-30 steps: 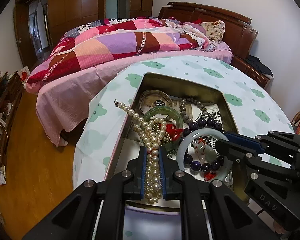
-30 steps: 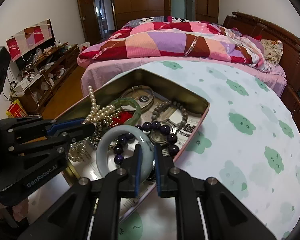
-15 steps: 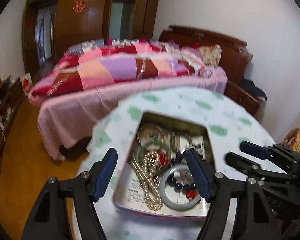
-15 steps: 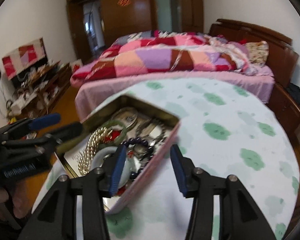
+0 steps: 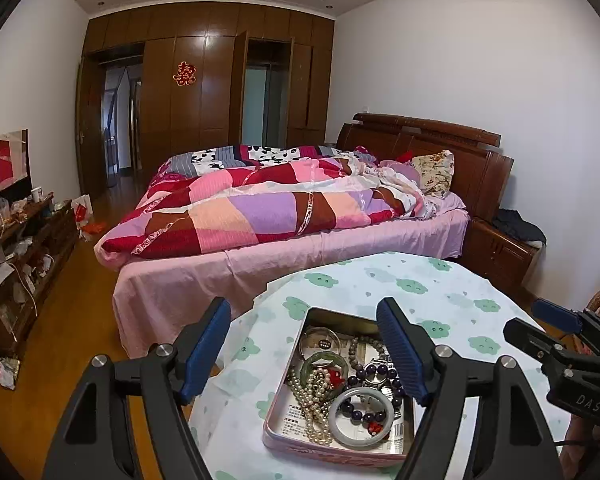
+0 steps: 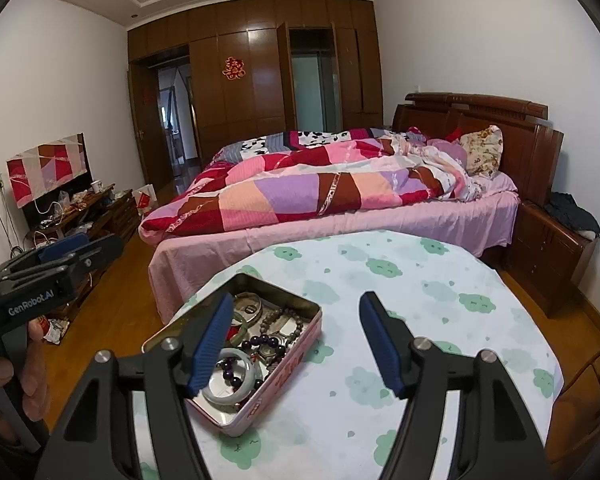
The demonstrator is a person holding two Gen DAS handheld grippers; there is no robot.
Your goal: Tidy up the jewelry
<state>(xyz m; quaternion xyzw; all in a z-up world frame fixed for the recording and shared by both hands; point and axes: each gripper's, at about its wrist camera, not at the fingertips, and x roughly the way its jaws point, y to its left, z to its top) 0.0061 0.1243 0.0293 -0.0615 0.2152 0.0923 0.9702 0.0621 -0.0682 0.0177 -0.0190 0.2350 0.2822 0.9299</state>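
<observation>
The jewelry sits gathered in the pink tin (image 5: 336, 446) near the table's (image 5: 440, 292) front-left edge: pearl necklace (image 5: 312, 404), pale jade bangle (image 5: 360, 416), green bangle (image 5: 324, 360) and dark bead bracelet (image 5: 374, 372) all inside. No loose piece shows on the cloth, so the sorting looks finished. The left gripper (image 5: 304, 344) and right gripper (image 6: 296, 340) hang above, their jaws having just been opening, wide and empty.
</observation>
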